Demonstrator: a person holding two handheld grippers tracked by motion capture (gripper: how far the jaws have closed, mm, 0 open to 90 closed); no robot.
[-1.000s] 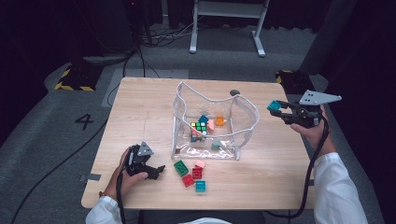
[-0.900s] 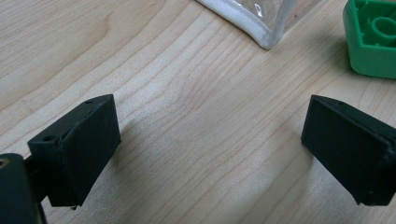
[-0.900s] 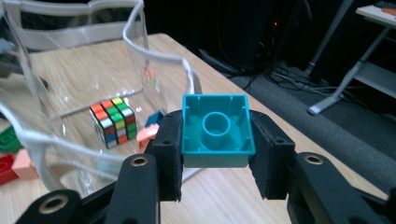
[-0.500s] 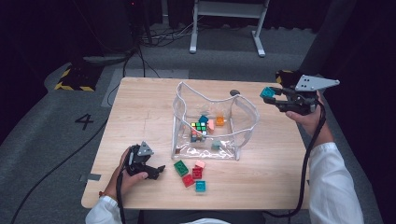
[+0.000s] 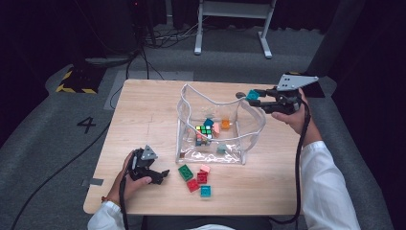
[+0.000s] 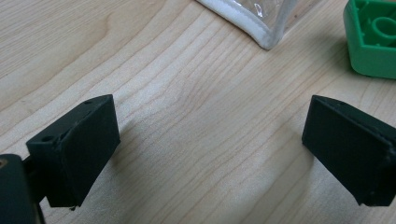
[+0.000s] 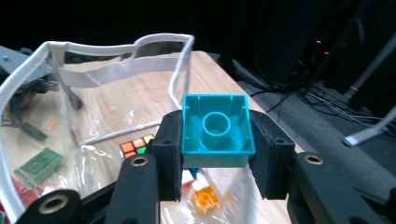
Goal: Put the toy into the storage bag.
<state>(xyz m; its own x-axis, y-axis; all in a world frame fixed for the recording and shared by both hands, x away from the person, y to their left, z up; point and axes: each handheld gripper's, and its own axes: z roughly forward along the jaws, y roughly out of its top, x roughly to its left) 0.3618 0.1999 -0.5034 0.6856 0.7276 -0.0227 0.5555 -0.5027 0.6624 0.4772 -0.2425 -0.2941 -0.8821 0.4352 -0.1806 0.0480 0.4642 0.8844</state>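
Observation:
A clear plastic bag (image 5: 216,125) with a white rim stands open mid-table, holding a Rubik's cube (image 5: 205,131), an orange brick (image 5: 225,124) and other small bricks. My right gripper (image 5: 253,96) is shut on a teal brick (image 7: 217,130), held in the air over the bag's right rim (image 7: 140,44). Several loose bricks lie in front of the bag: green (image 5: 186,172), red (image 5: 197,180), teal (image 5: 206,191). My left gripper (image 5: 162,175) rests open low over the wood near the front left, its jaws wide apart, with the green brick (image 6: 373,39) and the bag's corner (image 6: 261,28) just beyond.
The wooden table (image 5: 143,115) has bare surface to the left of the bag and along the right side. A white metal stand (image 5: 232,24) and cables lie on the grey floor behind. Dark surroundings lie beyond the table's edges.
My right gripper has carried the teal brick leftward, from beside the bag to over its right rim. The left gripper has stayed in place.

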